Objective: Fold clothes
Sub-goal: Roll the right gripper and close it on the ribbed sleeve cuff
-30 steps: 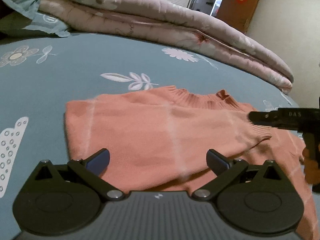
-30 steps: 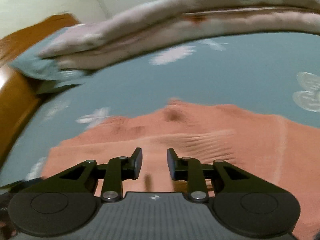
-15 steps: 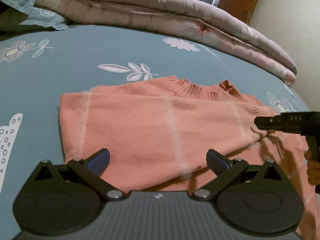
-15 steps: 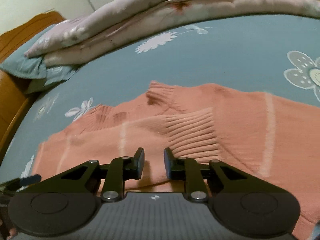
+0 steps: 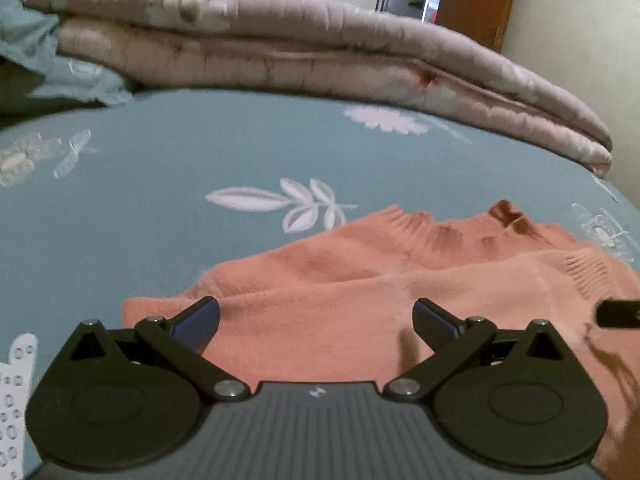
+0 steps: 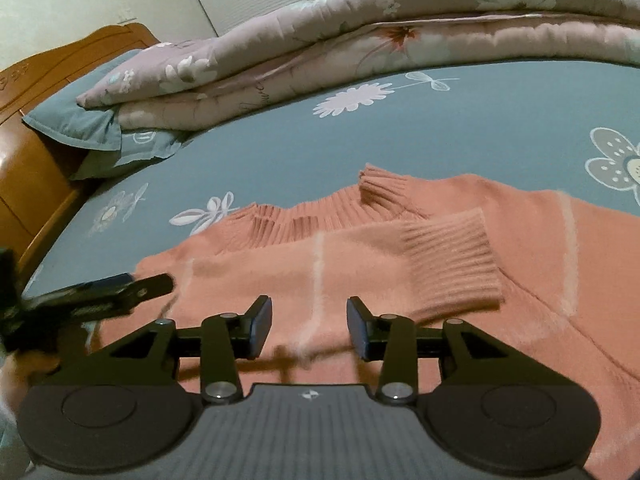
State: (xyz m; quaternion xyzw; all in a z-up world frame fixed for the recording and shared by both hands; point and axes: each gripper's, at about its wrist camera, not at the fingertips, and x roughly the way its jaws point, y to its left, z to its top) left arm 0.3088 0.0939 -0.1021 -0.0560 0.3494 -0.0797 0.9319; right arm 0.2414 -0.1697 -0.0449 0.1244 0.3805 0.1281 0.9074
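both claws are hanging over the sweater [image 6: 400, 280] on the bed [image 6: 440, 128]. left claw [image 5: 316, 318] is standing wide open with nothing between the fingers, sitting just above the folded sleeve near the sweater's left edge. right claw [image 6: 309, 328] is opening, jaws empty, sleeve cuff [image 6: 452, 264] lying just ahead and to its right. sweater is looking soft, limp and light, fuzzy knit, likely sagging when lifted; pinching a doubled edge or the ribbed cuff is probably gripping best.
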